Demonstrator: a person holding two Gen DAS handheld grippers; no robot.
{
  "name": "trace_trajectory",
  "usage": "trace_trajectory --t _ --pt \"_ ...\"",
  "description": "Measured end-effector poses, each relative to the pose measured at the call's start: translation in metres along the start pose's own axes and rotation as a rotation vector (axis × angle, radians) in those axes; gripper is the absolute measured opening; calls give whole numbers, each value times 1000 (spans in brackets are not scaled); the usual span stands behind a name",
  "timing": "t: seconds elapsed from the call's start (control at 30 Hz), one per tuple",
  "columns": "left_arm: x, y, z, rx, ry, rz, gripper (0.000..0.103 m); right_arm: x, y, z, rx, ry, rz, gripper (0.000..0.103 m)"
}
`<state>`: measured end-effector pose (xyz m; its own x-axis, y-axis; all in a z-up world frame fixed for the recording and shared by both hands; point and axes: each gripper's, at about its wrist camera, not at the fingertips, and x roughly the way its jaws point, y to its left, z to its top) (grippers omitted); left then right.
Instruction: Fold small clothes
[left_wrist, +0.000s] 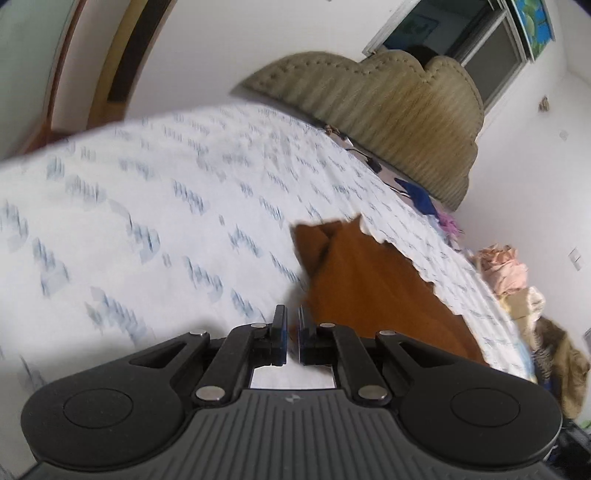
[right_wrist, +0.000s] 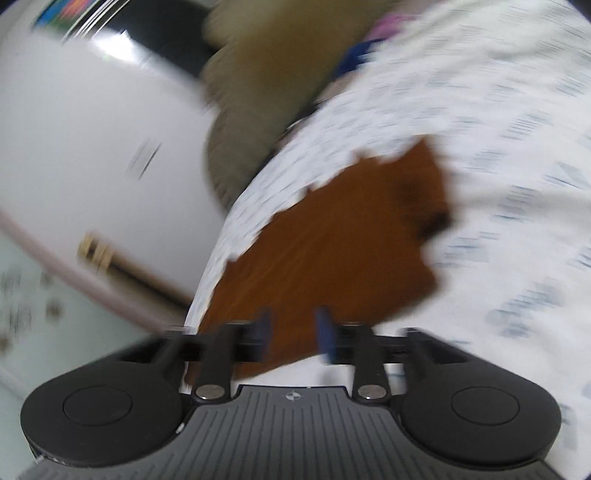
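Note:
A brown garment (left_wrist: 369, 288) lies on a white bed sheet with a blue print (left_wrist: 147, 221). In the left wrist view my left gripper (left_wrist: 292, 325) is nearly closed at the garment's near left edge, with a sliver of brown cloth between its pads. In the right wrist view the same brown garment (right_wrist: 332, 240) lies ahead, one corner folded over. My right gripper (right_wrist: 293, 325) has its fingers apart over the garment's near edge; cloth shows in the gap. This view is blurred by motion.
A padded beige headboard (left_wrist: 399, 110) stands at the far end of the bed. Blue and pink clothes (left_wrist: 421, 199) lie near it, and a pile of clothes (left_wrist: 509, 273) sits at the right bedside. A white wall (right_wrist: 92, 147) and floor lie left of the bed.

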<state>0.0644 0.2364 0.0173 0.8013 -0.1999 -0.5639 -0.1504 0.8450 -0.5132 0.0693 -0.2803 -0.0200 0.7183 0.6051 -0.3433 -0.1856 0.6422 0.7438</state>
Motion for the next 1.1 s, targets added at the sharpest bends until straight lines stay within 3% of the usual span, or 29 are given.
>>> trace_trajectory --t 0.1,0.2,0.27,0.43,0.47,0.53,0.57,0.6,0.7,0.87,0.97,1.1 --pt "18 0 20 40 17 44 7 40 49 -11 -170 105 22 51" --pt "45 0 35 57 86 44 8 76 90 -30 -310 187 23 51" --pt "63 -4 43 86 109 63 9 102 116 -44 -418 237 6 64" --pt "98 -23 61 191 105 65 12 145 172 -84 -750 212 -70 75" --pt "105 -26 65 208 104 63 20 152 182 -93 -814 194 -91 76" --pt "115 -32 72 225 97 51 49 163 197 -108 -937 167 -142 78" --pt "119 -35 76 228 80 41 75 168 201 -115 -981 157 -165 79" --pt "121 -37 79 226 53 30 87 174 205 -121 -1015 155 -182 79" --pt "128 -42 92 215 16 -16 88 189 210 -133 -1076 163 -220 80" --pt "163 -49 105 191 140 -91 88 202 212 -146 -1138 148 -249 80" --pt "185 -48 105 157 235 -185 88 209 213 -150 -1163 137 -270 80" --pt "210 -42 108 110 305 -185 88 216 210 -149 -1145 148 -277 80"
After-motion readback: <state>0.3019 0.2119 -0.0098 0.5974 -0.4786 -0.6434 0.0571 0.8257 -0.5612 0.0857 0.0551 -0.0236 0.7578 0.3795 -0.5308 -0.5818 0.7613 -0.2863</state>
